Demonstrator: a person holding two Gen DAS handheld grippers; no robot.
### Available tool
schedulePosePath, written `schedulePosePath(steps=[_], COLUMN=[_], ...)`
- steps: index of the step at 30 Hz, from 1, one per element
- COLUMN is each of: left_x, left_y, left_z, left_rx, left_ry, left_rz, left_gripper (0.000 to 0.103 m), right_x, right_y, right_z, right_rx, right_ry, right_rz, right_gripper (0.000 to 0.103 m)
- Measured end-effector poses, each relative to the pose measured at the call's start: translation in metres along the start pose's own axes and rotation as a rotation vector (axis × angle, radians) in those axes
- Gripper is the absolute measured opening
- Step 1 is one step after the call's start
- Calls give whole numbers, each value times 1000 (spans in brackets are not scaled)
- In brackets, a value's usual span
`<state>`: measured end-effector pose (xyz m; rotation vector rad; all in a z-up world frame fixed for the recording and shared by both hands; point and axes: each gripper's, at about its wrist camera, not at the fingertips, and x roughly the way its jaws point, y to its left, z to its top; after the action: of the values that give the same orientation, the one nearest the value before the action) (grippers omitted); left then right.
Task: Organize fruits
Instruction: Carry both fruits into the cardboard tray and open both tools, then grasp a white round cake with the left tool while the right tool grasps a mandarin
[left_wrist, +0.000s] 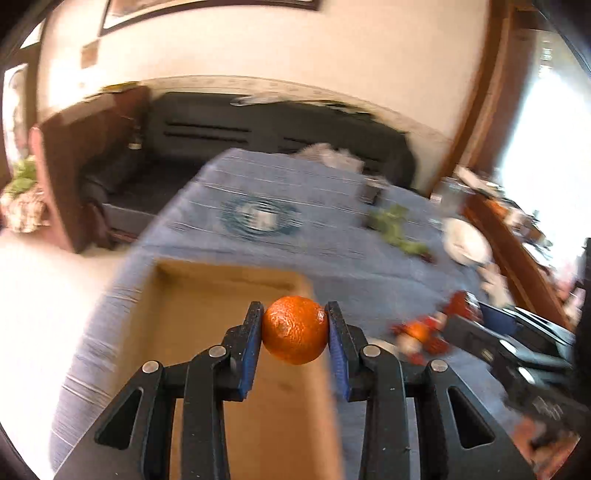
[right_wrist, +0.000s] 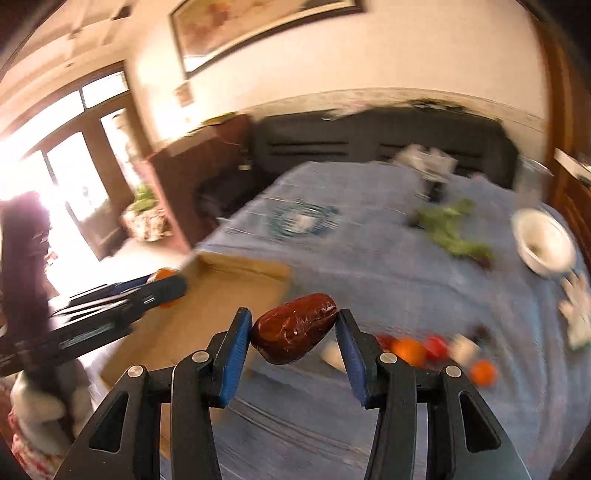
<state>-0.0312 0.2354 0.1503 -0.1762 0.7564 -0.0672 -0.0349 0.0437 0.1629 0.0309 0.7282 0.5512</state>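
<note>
In the left wrist view my left gripper (left_wrist: 294, 328) is shut on a small orange (left_wrist: 294, 329), held in the air above the open cardboard box (left_wrist: 207, 314). In the right wrist view my right gripper (right_wrist: 294, 334) is shut on a dark red-brown date (right_wrist: 294, 333), held over the blue tablecloth (right_wrist: 369, 266) just right of the cardboard box (right_wrist: 229, 291). The left gripper (right_wrist: 162, 291) shows there at the left with the orange (right_wrist: 164, 275) over the box. More fruit (right_wrist: 436, 350), orange and red, lies blurred on the cloth to the right.
A white bowl (right_wrist: 543, 243) and green leafy stalks (right_wrist: 450, 225) lie at the right of the table. A dark sofa (right_wrist: 369, 140) stands behind it, a wooden cabinet (right_wrist: 192, 173) to its left. A patterned plate (right_wrist: 303, 219) sits mid-table.
</note>
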Motion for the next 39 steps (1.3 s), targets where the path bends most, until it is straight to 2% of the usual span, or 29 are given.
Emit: schedulePosePath(steps=[3,5,9,12,15,19,21,23,25,26,29,32,36,39], left_x=[27,49,93,119,130,132,132,133,129,126,106,81,39,18], left_y=[36,54,90,112,124,122,121,120,120,120,117,109,77,46], left_z=[14,15,6,1,-4,-4,-2,-1,1,2,4,7,7,5], left_rx=[-29,-52,-118,-186,-218,-202,-199,-203,-209,-211,-217,-216,-182,-137], left_ry=[51,94,186,237,253,241,236,230,221,213,180,136,57,28], left_rz=[61,90,119,109,103,115,113,110,112,114,122,119,67,6], left_gripper=[33,33,33,33,33,33,35,40,41,41,42,52,62,68], right_x=[43,80,136,167,188,200,202,203,200,196,176,144,95,53], right_y=[25,39,52,56,55,58,59,59,59,59,57,51,27,-6], right_z=[12,11,2,-2,-5,-6,-7,-7,-5,-3,1,3,-2,-12], right_rx=[-36,-76,-123,-126,-136,-153,-162,-161,-153,-149,-141,-115,-53,0], right_ry=[47,95,173,226,262,280,283,282,265,245,208,155,91,37], right_rz=[29,9,-12,-16,-23,-33,-40,-36,-34,-36,-25,-7,7,-21], right_gripper=[52,52,52,52,52,52,52,57,74,76,76,76,78,80])
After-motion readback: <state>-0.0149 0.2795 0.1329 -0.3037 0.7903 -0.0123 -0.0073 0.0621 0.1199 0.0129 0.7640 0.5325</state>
